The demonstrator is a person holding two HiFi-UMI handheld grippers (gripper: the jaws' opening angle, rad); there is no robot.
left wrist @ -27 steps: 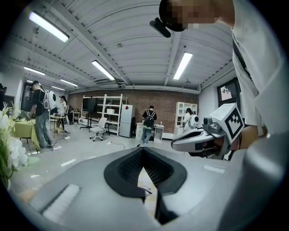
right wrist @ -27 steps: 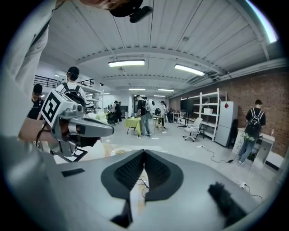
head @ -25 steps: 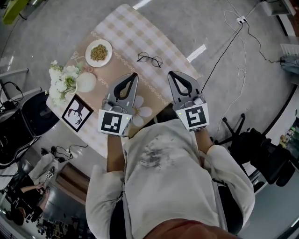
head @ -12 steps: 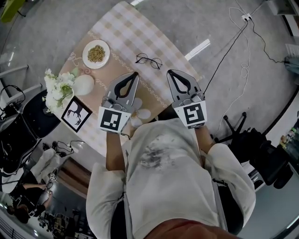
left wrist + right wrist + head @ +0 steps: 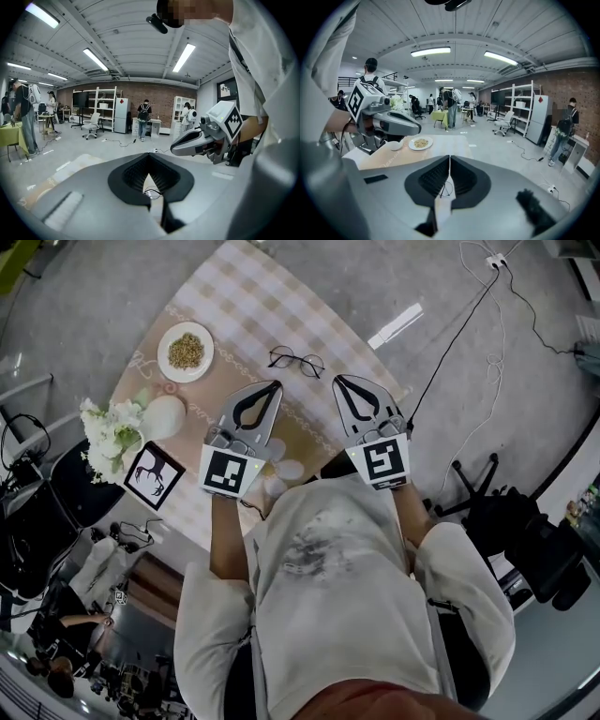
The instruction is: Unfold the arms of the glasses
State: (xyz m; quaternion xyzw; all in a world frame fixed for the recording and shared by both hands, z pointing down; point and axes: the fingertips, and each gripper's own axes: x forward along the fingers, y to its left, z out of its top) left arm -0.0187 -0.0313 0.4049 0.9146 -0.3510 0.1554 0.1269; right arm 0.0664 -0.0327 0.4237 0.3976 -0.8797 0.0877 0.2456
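1. My left tongs [image 5: 274, 384] and right tongs [image 5: 339, 381] are both closed and empty, above the table [image 5: 253, 306].
2. Just beyond them the glasses [image 5: 298, 360] lie on it. They look light, thin-wired and easily bent, so I'd pinch each arm gently near its hinge.

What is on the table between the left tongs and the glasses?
Nothing. Only bare tablecloth lies between the left tongs and the glasses, as the head view shows.

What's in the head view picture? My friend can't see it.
A person points the left hand-held gripper and right hand-held gripper, both shut, at round glasses on a checked table. A plate of food and white flowers sit to the left.
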